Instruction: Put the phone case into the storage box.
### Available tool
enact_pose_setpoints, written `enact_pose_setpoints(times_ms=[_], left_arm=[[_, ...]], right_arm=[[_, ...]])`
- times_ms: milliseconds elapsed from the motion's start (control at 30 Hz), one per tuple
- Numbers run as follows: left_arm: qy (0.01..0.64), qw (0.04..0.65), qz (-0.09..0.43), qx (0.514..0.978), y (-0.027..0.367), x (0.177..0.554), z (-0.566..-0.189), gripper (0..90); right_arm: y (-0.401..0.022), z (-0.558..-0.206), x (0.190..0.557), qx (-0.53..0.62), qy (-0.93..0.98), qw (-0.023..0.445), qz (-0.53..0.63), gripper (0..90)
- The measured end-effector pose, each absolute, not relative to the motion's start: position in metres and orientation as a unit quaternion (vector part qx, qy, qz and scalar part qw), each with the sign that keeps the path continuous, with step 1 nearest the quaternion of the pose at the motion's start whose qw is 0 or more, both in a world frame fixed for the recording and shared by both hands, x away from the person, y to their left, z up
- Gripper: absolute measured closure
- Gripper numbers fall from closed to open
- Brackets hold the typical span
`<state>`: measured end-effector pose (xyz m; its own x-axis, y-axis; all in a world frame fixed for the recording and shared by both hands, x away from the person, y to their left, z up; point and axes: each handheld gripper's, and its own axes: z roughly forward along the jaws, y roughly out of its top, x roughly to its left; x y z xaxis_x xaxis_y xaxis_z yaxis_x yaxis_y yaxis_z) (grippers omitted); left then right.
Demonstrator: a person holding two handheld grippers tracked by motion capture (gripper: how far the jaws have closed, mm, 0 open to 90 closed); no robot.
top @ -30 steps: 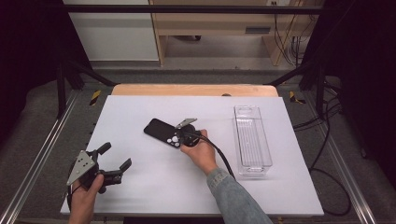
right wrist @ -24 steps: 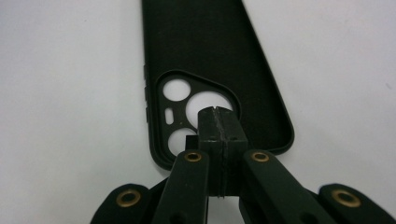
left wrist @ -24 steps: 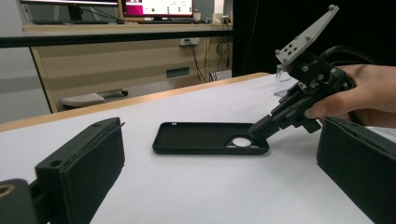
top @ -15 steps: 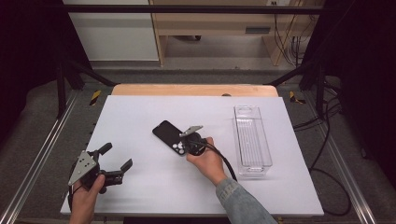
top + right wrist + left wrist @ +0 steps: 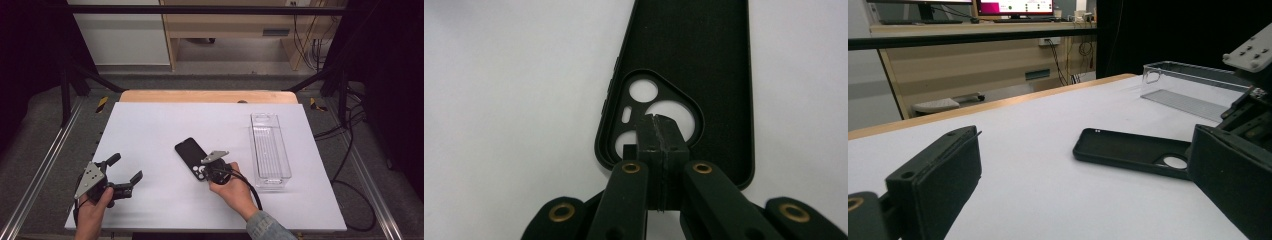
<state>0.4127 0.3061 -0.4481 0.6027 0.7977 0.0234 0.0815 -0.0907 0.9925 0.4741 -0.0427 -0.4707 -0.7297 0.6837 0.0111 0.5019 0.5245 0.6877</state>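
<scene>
Item: phone case [image 5: 192, 157], black, empty, lying open side up near the middle of the counter [image 5: 150, 125]; clear tray [image 5: 270, 150] well apart at its 3 o'clock

Handling (judged): light, thin, flexible rubbery shell; likely to bend if lifted by one end; matte, not slippery; not fragile

Hold: the raised rim at the camera-cutout end, or a long side wall

Right gripper [image 5: 659, 131]: fingers pressed together, tips at the camera cutout [image 5: 651, 112]; whether they pinch its rim I cannot tell

Left gripper [image 5: 124, 174]: at the case's 8 o'clock, fingers wide, holding nothing
</scene>
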Motion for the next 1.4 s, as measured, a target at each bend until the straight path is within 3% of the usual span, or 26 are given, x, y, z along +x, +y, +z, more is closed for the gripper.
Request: enact_pose_setpoints(times_ms=[733, 1400], left_arm=[[0.325, 0.586, 0.304, 0.677, 0.304, 0.412, -0.449, 1.2], [0.330, 0.582, 0.310, 0.676, 0.307, 0.411, -0.449, 1.3]], right_arm=[[-0.088, -0.471, 0.420, 0.338, 0.865, 0.108, 0.354, 90.0], [-0.107, -0.476, 0.405, 0.318, 0.863, 0.110, 0.377, 90.0]])
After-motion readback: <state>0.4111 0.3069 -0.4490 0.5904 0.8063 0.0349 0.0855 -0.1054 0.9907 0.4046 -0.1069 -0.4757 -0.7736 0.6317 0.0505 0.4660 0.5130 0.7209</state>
